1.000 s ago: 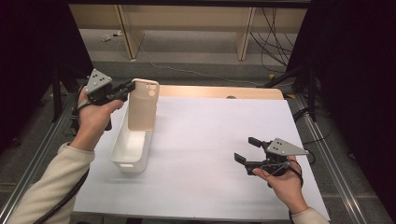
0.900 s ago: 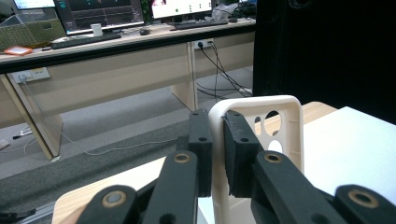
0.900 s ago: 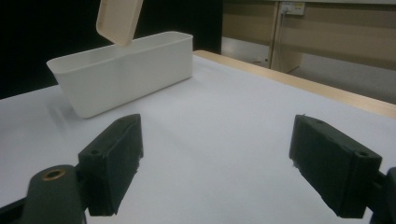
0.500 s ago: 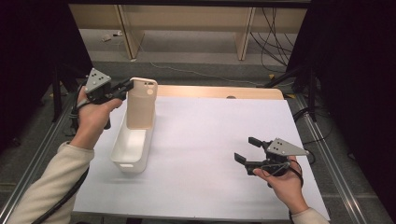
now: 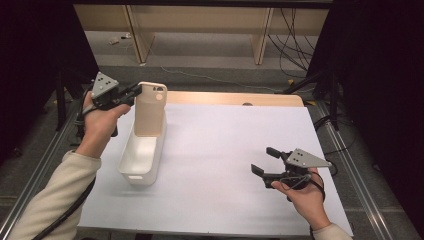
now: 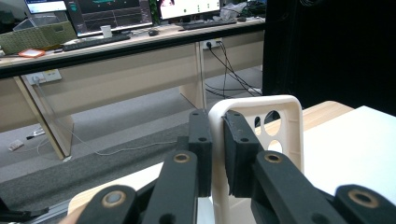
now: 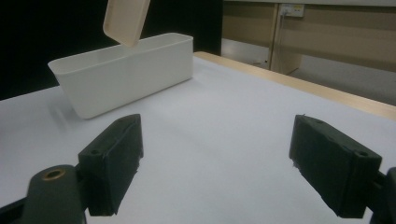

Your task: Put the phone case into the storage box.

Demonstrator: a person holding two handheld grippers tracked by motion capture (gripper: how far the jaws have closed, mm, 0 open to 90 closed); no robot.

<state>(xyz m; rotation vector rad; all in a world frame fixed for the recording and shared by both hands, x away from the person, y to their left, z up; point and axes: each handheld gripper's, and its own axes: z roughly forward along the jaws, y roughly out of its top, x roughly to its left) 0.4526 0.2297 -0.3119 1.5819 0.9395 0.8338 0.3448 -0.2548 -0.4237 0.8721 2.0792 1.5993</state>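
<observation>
At upper left of the high view my left gripper [image 5: 134, 93] pinched only the top edge of the phone case [image 5: 149, 109], hanging over the white bin [image 5: 142, 159]. I judged that thin grip might let it swing and catch the rim. My right gripper [image 5: 266, 161] sat wide and empty, lower right.
</observation>
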